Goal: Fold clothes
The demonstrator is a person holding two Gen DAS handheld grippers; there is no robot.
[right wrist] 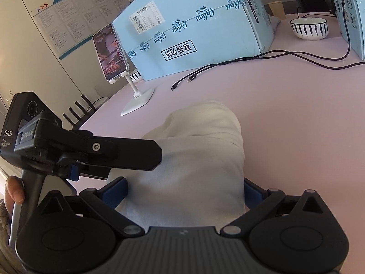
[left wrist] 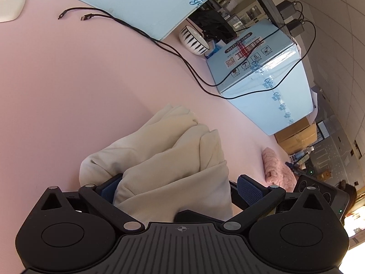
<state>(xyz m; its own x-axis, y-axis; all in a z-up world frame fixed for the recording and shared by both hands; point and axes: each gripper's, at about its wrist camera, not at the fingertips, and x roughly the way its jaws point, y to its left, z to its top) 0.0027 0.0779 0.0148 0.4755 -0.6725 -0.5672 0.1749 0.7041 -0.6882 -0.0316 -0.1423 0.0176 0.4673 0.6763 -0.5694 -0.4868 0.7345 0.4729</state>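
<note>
A cream garment (left wrist: 159, 150) lies bunched in thick folds on the pink table (left wrist: 68, 91). In the left wrist view my left gripper (left wrist: 179, 187) stands open around its near end; the left blue pad (left wrist: 109, 188) touches the cloth and the right pad (left wrist: 249, 189) stands a little clear of it. In the right wrist view the same cream garment (right wrist: 196, 155) fills the gap of my right gripper (right wrist: 182, 190), whose jaws are spread wide, open, with both blue pads against the cloth. The left gripper (right wrist: 150, 157) comes in from the left, held by a hand (right wrist: 13, 189).
A pink knitted garment (left wrist: 278, 169) lies at the table's right edge. Light blue cartons (left wrist: 269, 73) (right wrist: 194, 29), a striped bowl (right wrist: 309, 28), two black cables (left wrist: 136, 29) and a phone on a white stand (right wrist: 111, 52) stand at the far side.
</note>
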